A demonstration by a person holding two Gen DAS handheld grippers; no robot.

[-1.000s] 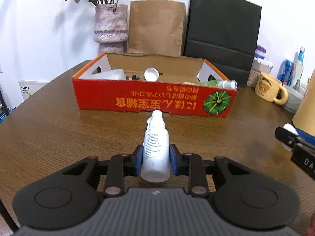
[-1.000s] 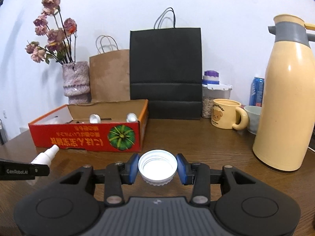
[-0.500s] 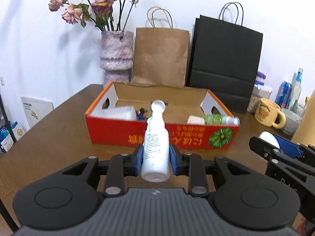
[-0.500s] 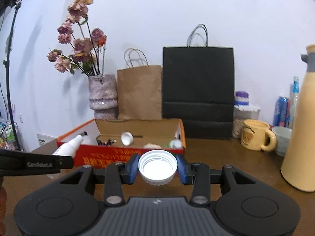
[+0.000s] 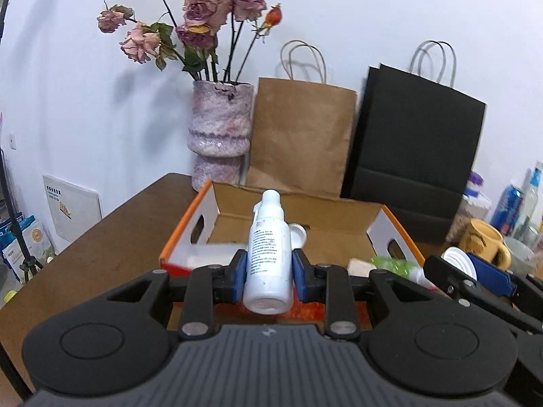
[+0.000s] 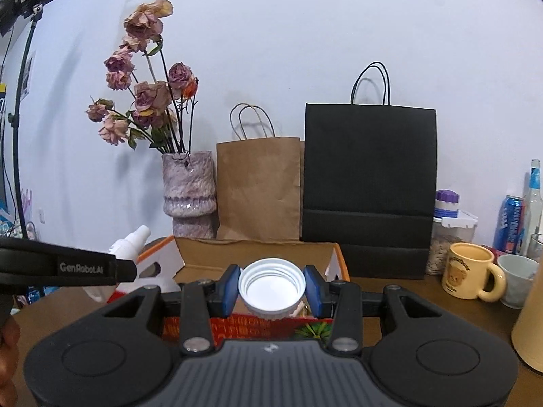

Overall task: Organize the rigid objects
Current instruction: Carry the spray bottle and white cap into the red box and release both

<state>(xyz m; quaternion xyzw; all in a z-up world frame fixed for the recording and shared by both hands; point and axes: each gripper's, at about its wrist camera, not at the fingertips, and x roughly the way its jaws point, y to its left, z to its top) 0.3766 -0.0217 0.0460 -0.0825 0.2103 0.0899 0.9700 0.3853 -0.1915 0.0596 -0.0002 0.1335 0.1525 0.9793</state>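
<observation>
my left fingers [image 5: 240, 273] clamp white spray bottle [image 5: 269, 254] | right gripper [image 6: 271, 290] pinches white lid [image 6: 271, 286] | "GenRobot.AI" readable | bottle print, red box [image 5: 305, 217] text unreadable

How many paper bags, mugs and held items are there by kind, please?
Paper bags: 2, brown bag and black bag.
Mugs: 1, yellow mug.
Held items: 2, white bottle and white cap.
Total: 5.
</observation>
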